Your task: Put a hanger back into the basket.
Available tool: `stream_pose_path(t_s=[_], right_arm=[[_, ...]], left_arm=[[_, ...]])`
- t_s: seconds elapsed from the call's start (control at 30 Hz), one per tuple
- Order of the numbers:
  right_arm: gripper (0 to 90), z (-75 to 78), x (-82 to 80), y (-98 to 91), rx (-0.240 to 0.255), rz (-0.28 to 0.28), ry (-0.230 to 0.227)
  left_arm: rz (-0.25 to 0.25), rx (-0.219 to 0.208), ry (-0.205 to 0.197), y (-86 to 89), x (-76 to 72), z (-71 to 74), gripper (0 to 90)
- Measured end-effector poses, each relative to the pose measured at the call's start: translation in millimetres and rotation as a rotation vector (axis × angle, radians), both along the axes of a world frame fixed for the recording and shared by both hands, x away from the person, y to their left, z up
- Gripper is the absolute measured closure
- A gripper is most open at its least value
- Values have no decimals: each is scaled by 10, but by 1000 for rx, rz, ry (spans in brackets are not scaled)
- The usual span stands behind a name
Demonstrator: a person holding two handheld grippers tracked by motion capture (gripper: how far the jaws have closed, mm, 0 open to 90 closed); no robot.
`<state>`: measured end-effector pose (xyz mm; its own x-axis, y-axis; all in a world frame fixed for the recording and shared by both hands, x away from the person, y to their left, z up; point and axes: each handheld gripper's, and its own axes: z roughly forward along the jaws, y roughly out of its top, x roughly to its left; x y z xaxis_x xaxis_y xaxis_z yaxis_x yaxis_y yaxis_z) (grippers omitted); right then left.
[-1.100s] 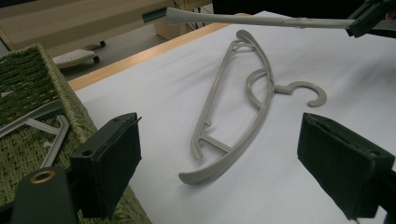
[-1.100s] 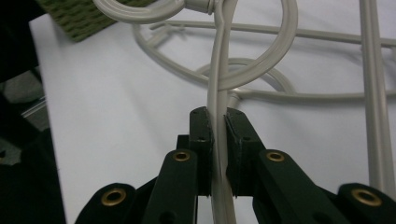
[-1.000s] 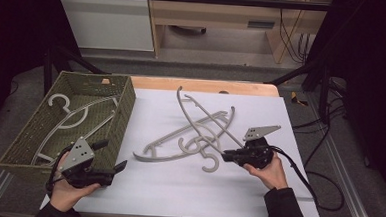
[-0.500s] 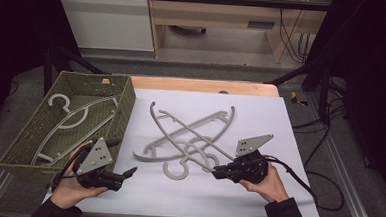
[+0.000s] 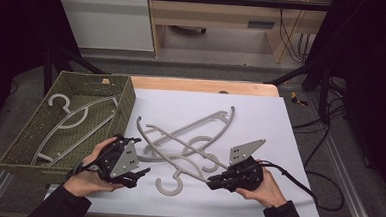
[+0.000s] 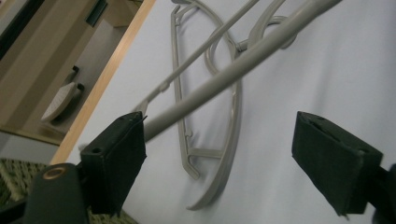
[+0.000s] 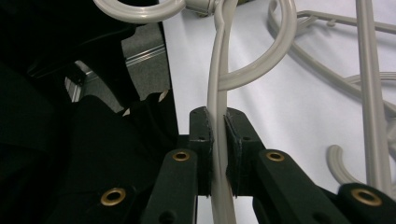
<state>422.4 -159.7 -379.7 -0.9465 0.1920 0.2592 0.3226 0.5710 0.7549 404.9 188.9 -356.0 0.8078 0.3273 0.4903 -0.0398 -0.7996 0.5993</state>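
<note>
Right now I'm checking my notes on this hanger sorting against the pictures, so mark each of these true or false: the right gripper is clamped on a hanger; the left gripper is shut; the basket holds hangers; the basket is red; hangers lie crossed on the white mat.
1. The right gripper is clamped on a grey hanger. True.
2. The left gripper is shut. False: its jaws stand wide apart, having just closed a little, and grip nothing.
3. The basket holds hangers. True.
4. The basket is red. False: it is olive green.
5. Hangers lie crossed on the white mat. True.
</note>
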Motion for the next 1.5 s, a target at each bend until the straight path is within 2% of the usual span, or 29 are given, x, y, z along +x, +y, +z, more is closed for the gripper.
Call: stream_pose_path(t_s=[0.17, 0.4, 0.57, 0.67, 0.9, 1.1, 1.13, 1.23, 1.5], right_arm=[[823, 2, -32, 74, -9, 34, 11], [822, -9, -43, 120, -10, 63, 27], [822, -24, -47, 130, -20, 80, 45], [822, -38, -42, 141, -13, 98, 46], [821, -44, -31, 144, -12, 112, 56], [815, -28, 2, 117, -4, 113, 26], [816, -18, 9, 106, 13, 111, 16], [817, 18, 23, 76, 34, 98, -2], [801, 31, 62, 59, 51, 76, -14]], left_arm=[[-61, 72, -20, -115, 23, -56, 244], [-147, 163, -53, -190, -6, -138, 427], [-177, 178, -71, -199, -29, -178, 542], [-180, 178, -67, -184, -32, -184, 627], [-187, 190, -73, -164, -66, -191, 660], [-185, 199, -80, -164, -89, -198, 690], [-185, 199, -77, -162, -91, -199, 702], [-188, 180, -63, -140, -93, -184, 738], [-173, 164, -68, -112, -130, -160, 792]])
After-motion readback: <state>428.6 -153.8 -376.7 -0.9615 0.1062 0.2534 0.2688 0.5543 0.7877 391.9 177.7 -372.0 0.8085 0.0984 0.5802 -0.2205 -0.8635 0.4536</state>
